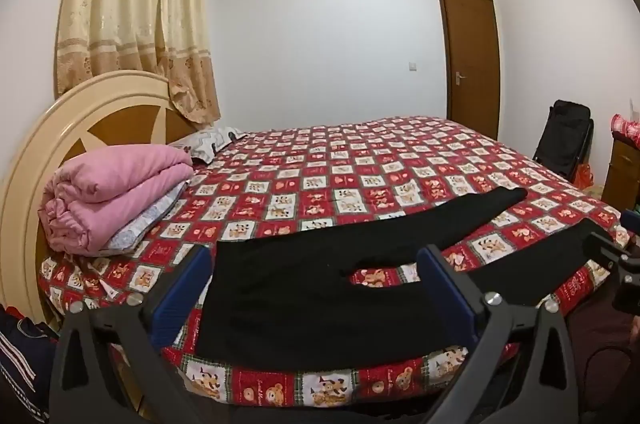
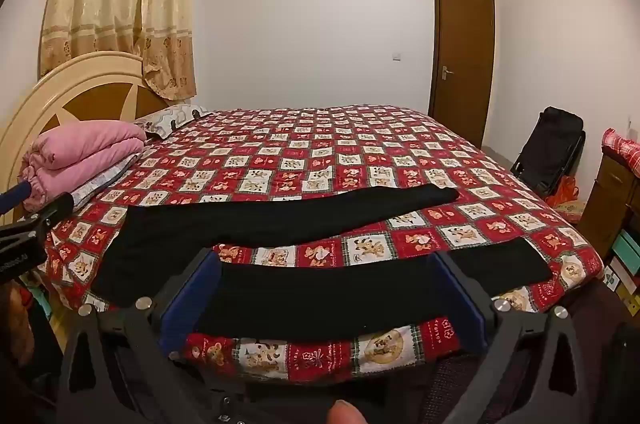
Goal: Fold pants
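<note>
Black pants (image 1: 320, 288) lie flat on the red patterned bed (image 1: 360, 167), waist to the left, the two legs spread apart toward the right. My left gripper (image 1: 316, 268) is open above the waist and crotch part, near the bed's front edge. In the right wrist view the pants (image 2: 280, 220) show with the near leg (image 2: 320, 296) across the front. My right gripper (image 2: 326, 272) is open above that near leg. The right gripper also shows at the right edge of the left wrist view (image 1: 616, 256), and the left gripper at the left edge of the right wrist view (image 2: 24, 220).
A folded pink quilt (image 1: 116, 191) and a pillow (image 1: 212, 139) lie by the headboard (image 1: 80, 115). A black chair (image 1: 564, 139) and a wooden cabinet (image 1: 620, 167) stand to the right. A brown door (image 1: 472, 59) is at the back.
</note>
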A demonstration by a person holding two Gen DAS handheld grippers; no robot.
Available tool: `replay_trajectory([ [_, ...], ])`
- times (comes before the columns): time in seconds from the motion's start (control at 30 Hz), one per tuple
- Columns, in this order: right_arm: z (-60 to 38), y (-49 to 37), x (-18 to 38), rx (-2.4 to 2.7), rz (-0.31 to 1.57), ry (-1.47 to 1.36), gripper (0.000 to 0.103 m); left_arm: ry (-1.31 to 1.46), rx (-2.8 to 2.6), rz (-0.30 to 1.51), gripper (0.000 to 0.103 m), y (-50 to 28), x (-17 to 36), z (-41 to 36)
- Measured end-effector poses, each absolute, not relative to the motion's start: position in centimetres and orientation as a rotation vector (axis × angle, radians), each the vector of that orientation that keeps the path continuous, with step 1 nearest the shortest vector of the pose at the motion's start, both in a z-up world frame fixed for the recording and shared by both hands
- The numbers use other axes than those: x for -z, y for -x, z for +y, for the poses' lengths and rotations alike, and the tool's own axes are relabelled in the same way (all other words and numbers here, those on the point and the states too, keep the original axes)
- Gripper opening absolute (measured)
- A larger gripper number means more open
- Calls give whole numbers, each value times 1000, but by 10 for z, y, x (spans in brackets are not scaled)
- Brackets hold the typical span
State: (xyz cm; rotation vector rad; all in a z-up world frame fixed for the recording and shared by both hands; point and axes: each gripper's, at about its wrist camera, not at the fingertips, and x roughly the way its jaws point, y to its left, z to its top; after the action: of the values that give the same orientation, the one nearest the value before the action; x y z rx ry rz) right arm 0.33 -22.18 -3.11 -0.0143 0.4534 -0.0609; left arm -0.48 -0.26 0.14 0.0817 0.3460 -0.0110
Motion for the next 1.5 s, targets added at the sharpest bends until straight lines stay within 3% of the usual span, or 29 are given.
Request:
replay_trajectory([
  [0.2, -221, -5, 33, 65, 454, 17, 102, -54, 22, 421, 103, -5, 11, 7],
  [1.5, -228, -9, 39, 61, 479, 5, 102, -72, 33, 412, 103, -7, 7, -4],
])
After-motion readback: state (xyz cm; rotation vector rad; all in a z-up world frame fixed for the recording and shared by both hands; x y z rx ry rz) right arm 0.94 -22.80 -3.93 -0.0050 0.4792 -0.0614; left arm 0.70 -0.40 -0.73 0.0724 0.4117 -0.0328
